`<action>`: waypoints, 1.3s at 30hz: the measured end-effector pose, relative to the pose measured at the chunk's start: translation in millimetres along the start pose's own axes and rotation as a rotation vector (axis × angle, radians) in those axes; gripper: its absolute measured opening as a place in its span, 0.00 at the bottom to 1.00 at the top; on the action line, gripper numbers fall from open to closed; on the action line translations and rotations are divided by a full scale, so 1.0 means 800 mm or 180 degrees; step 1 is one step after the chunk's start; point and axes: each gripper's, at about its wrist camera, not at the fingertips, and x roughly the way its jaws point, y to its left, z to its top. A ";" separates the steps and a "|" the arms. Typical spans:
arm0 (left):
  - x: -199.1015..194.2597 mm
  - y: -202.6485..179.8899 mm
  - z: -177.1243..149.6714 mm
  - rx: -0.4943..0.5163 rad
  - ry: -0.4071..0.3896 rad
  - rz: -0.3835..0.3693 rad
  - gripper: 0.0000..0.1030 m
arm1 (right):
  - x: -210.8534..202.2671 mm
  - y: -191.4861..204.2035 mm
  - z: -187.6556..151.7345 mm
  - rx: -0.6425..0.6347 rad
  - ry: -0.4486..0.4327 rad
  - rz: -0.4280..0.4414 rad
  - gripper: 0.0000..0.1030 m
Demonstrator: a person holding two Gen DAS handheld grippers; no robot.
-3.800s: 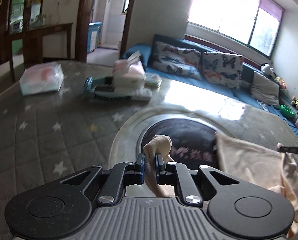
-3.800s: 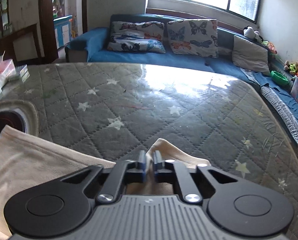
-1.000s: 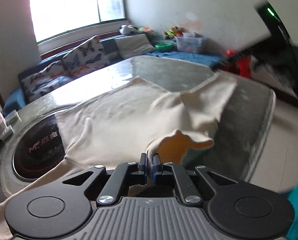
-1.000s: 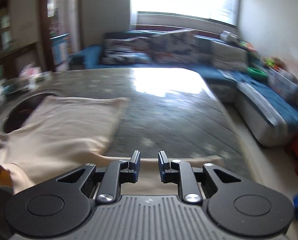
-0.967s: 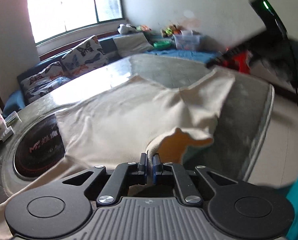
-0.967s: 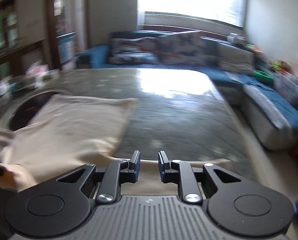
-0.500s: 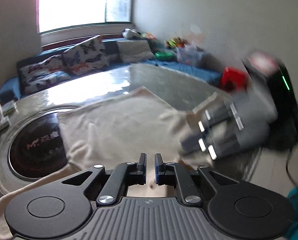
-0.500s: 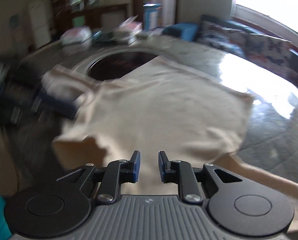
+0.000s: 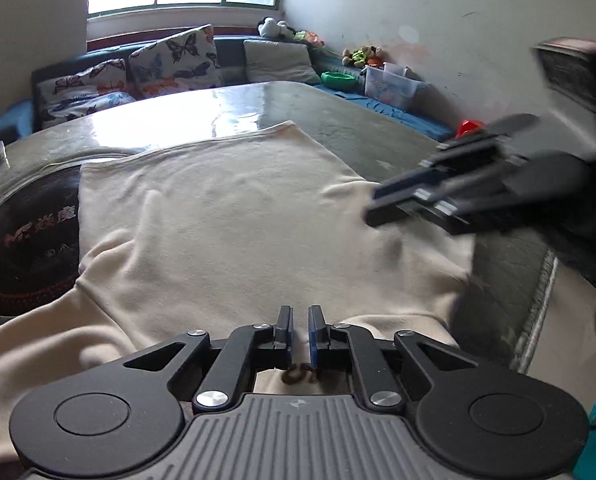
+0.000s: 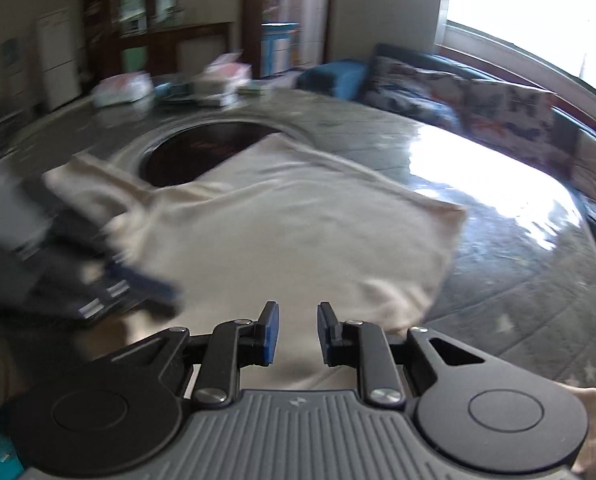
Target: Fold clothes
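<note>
A cream shirt [image 9: 234,216] lies spread flat on the grey star-quilted table [image 9: 361,136]; it also shows in the right wrist view [image 10: 298,232]. My left gripper [image 9: 300,336] sits low over the shirt's near edge, jaws slightly apart with nothing between them. My right gripper [image 10: 296,334] is open and empty above the shirt. In the left wrist view the right gripper [image 9: 381,208] reaches in from the right, blurred, over the shirt's right side. In the right wrist view the left gripper [image 10: 154,288] shows blurred at the left.
A round black cooktop inset [image 9: 22,240] lies partly under the shirt's left side; it also shows in the right wrist view [image 10: 202,152]. Tissue packs and boxes [image 10: 170,84] stand at the table's far end. A blue sofa with butterfly cushions [image 9: 170,60] lies beyond the table.
My left gripper let go of the shirt's edge and its jaws opened slightly. My right gripper swung left across the table over the shirt and opened wider. The shirt now lies flat.
</note>
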 end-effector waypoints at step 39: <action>-0.164 0.219 -0.080 -0.2253 -0.0469 0.2574 0.05 | 0.046 0.136 0.052 -0.0933 0.0026 0.0930 0.22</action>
